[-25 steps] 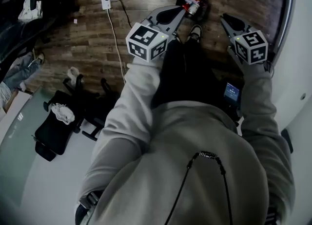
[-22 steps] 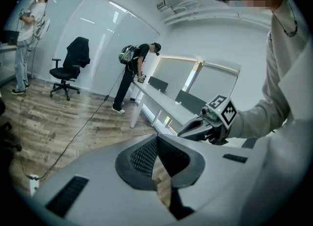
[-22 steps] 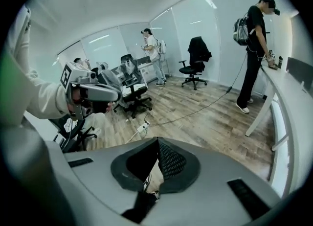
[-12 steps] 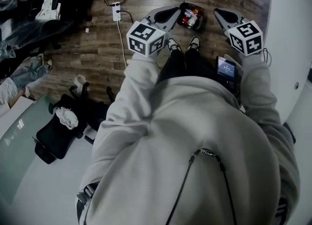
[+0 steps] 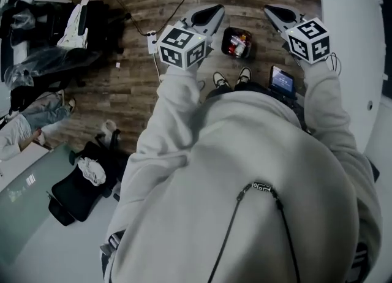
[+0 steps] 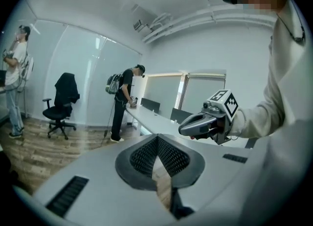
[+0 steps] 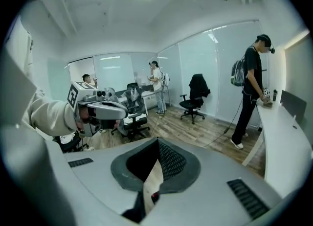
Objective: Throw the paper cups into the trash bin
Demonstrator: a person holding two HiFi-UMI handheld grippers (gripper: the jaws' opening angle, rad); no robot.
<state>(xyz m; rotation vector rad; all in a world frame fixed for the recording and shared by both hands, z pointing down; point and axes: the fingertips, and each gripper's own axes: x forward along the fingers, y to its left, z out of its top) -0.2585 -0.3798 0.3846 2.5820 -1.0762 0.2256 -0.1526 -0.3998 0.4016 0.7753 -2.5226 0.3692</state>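
A small dark trash bin (image 5: 225, 41) stands on the wooden floor in front of the person's shoes, with red and white things (image 5: 239, 44) lying in it. Both grippers are held high above the floor. In the head view my left gripper (image 5: 217, 10) is over the floor just left of the bin and my right gripper (image 5: 269, 10) just right of it. The left gripper's pads (image 6: 146, 154) meet at the tips, with nothing between them. The right gripper's jaws are likewise shut and empty (image 7: 157, 142). Each gripper view shows the other gripper, the right (image 6: 185, 129) and the left (image 7: 128, 108).
A white power strip (image 5: 150, 41) with its cable lies left of the bin. A curved white desk (image 5: 352, 12) runs along the right. A black office chair (image 5: 79, 184) and bags stand at the left. Other people stand in the room (image 7: 249, 88).
Both grippers have risen away from the bin as the person straightened up. The bin now lies farther below them and more floor shows.
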